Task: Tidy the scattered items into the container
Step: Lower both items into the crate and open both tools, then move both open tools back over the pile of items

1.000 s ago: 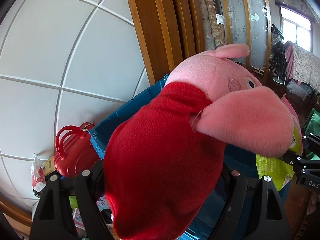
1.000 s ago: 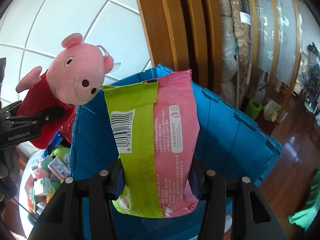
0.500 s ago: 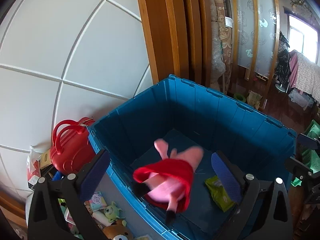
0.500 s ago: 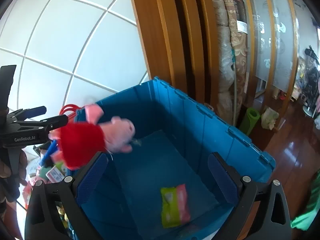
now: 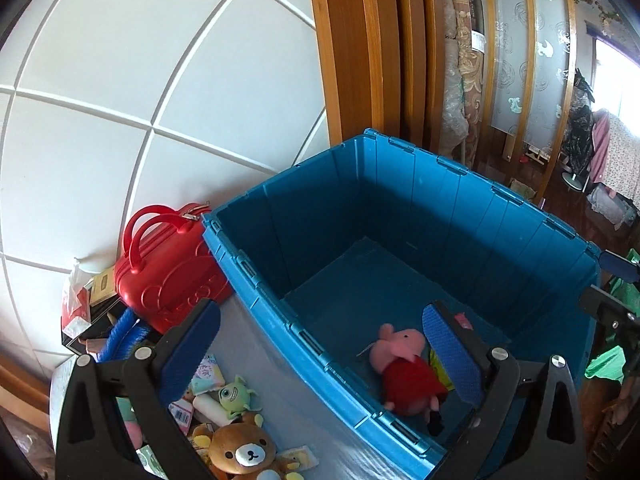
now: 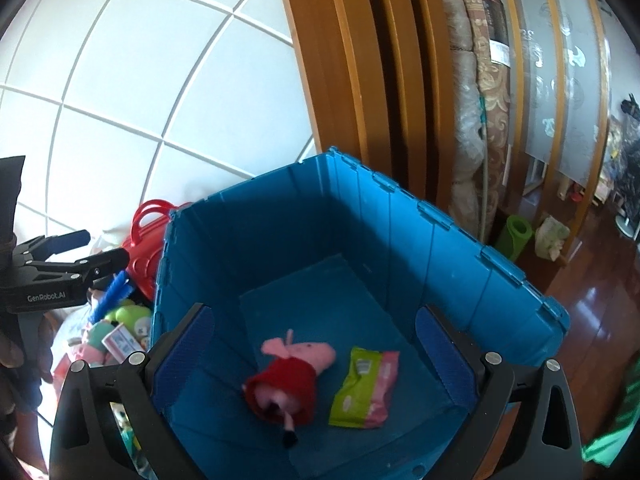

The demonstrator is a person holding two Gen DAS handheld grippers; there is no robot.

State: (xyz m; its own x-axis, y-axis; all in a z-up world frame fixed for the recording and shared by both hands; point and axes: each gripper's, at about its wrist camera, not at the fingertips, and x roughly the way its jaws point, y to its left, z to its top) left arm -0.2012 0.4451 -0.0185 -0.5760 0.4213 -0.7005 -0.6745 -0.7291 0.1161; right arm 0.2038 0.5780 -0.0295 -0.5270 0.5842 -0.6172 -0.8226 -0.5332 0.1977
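Blue bin point(image 6: 460, 248): ribbed plastic, open-topped; a pig plush point(image 6: 294, 372) in red and a green-pink packet point(image 6: 366, 384) are seen lying side by side on its floor
Outside it: bear plush point(image 5: 244, 450), red case point(image 5: 168, 276), small boxes, possibly tissues
Left gripper point(image 5: 320, 356): spread wide, nothing held, angled down over the rim
Right gripper point(image 6: 316, 356): spread wide, nothing held

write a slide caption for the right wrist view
Pink plush pig in red dress and green-pink snack packet lie inside blue plastic crate.
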